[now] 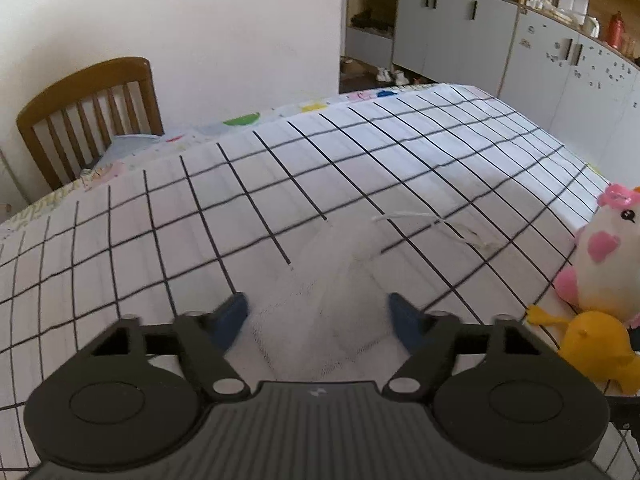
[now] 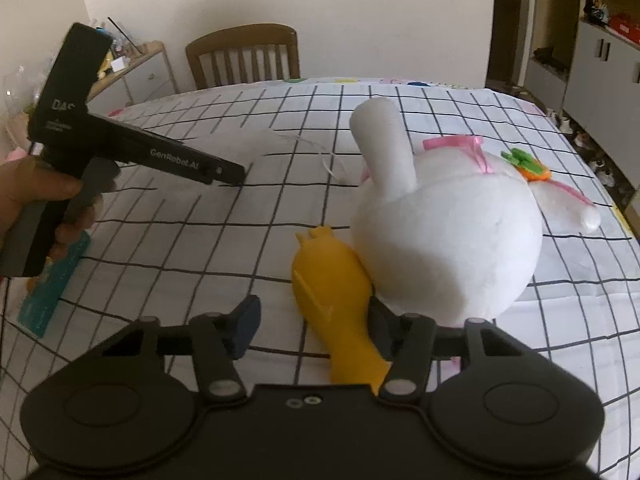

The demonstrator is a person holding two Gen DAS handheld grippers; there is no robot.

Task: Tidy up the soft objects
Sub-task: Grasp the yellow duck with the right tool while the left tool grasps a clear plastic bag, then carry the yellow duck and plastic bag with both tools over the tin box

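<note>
A white mesh drawstring bag (image 1: 332, 300) lies flat on the checked tablecloth (image 1: 160, 220). My left gripper (image 1: 318, 318) is open, its blue fingers on either side of the bag's near end. The bag's cord (image 1: 440, 226) trails to the right. In the right wrist view my right gripper (image 2: 312, 326) is open around a yellow rubber chicken (image 2: 332, 292), which lies against a large white plush rabbit (image 2: 448, 232) with pink ribbon. The left gripper's body (image 2: 120, 148) shows at the left, above the faint mesh bag (image 2: 256, 148). The chicken (image 1: 596, 348) and the plush (image 1: 600, 264) also show at the right of the left wrist view.
A wooden chair (image 1: 88, 116) stands at the table's far side against a white wall. Grey cabinets (image 1: 500, 48) and cluttered shelves line the right. A teal flat object (image 2: 52, 292) lies at the table's left edge. A small orange and green carrot toy (image 2: 528, 164) sits on the rabbit.
</note>
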